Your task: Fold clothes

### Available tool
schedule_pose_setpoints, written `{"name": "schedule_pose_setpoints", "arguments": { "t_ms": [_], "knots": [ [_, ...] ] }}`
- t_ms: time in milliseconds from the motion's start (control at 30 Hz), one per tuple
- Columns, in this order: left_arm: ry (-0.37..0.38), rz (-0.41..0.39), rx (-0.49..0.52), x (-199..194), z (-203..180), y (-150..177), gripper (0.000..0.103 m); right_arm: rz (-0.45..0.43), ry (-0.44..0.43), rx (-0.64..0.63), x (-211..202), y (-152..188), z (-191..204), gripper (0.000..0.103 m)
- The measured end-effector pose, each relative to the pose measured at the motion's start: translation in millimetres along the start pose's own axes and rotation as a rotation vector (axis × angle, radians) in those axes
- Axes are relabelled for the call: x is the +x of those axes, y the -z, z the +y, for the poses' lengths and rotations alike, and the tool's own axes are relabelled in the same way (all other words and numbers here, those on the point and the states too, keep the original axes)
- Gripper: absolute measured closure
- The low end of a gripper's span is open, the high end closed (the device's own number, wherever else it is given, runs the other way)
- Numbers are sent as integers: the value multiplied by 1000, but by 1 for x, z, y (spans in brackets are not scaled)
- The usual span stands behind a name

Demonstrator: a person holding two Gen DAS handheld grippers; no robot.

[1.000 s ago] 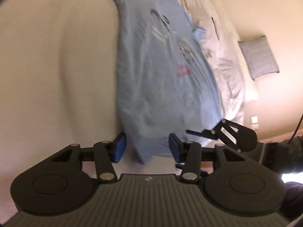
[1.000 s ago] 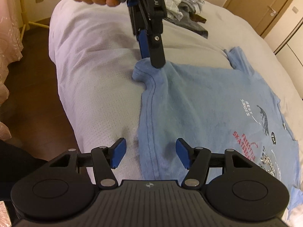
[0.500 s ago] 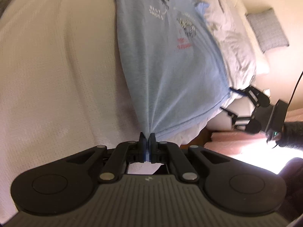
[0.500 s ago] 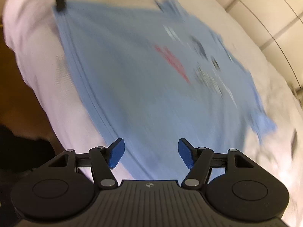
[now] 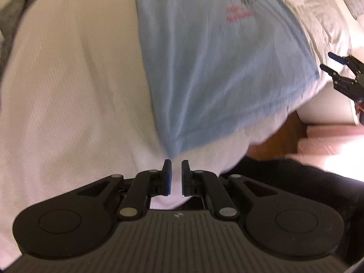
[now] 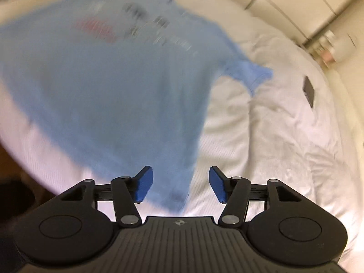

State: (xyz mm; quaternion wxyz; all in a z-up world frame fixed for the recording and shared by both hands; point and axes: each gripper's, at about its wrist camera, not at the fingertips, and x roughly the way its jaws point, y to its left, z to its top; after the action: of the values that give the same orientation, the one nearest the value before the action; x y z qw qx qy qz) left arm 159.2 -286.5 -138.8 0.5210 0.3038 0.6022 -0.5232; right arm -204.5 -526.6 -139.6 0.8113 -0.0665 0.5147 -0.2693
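Left fingers: the left gripper (image 5: 175,162) stands open by only a narrow slit. White cover shows through the slit and nothing sits between the blue pads.
Left contact: a hem corner of the T-shirt (image 5: 216,68) ends right at the tip of one finger. Whether it is caught there I cannot tell.
Right fingers: the right gripper (image 6: 180,173) is about half open and its jaws have just been closing. The pads are clear of cloth.
Right contact: the other hem corner lies below the gap, nearer the left-hand pad, and is not pinched.
Shirt material: thin, soft, light blue jersey with shallow creases fanning out from the corner at the left fingers. The chest print is dark with red lettering, smeared by blur.
Shirt place: flat and print side up on the bed cover (image 5: 68,91), with its hem at the bed's edge above the wooden floor (image 5: 279,132).
Shirt axis: it runs lengthwise from the hem by the fingers to the far neck end. In the right wrist view one short sleeve (image 6: 252,72) points right.
Bed cover: white with a fine ribbed weave.
Duvet (image 6: 295,136): white and crumpled, beside the shirt.
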Motion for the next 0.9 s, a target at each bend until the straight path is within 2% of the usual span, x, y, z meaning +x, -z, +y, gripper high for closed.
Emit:
{"name": "schedule_pose_setpoints", "arguments": {
  "t_ms": [100,200,267,400,500,567,667,733,900],
  "knots": [
    [-32,-92,-24,1,-19,-16,98,-50,-64,58,9,-15,-11,48],
    [-89,-167,-85,10,-37,-32,94,-37,-135,127,31,-19,-17,49],
    [-116,-191,-81,17,-51,-46,91,-15,-155,174,46,-16,-24,49],
    [-191,-116,-55,36,-64,-51,89,35,-146,214,56,5,-39,49],
    [-228,-70,-89,34,-66,-49,88,58,-123,205,50,17,-58,49],
    [-260,-65,-112,22,-68,-51,88,43,-111,214,39,18,-75,49],
    [-287,-103,-126,-5,-73,-62,82,3,-113,257,27,6,-102,49],
    [-303,-133,-125,-20,-78,-72,76,-26,-114,282,25,-9,-116,48],
    [-352,-225,-110,-61,-70,-106,73,-120,-119,275,28,-54,-137,48]
  ]
}}
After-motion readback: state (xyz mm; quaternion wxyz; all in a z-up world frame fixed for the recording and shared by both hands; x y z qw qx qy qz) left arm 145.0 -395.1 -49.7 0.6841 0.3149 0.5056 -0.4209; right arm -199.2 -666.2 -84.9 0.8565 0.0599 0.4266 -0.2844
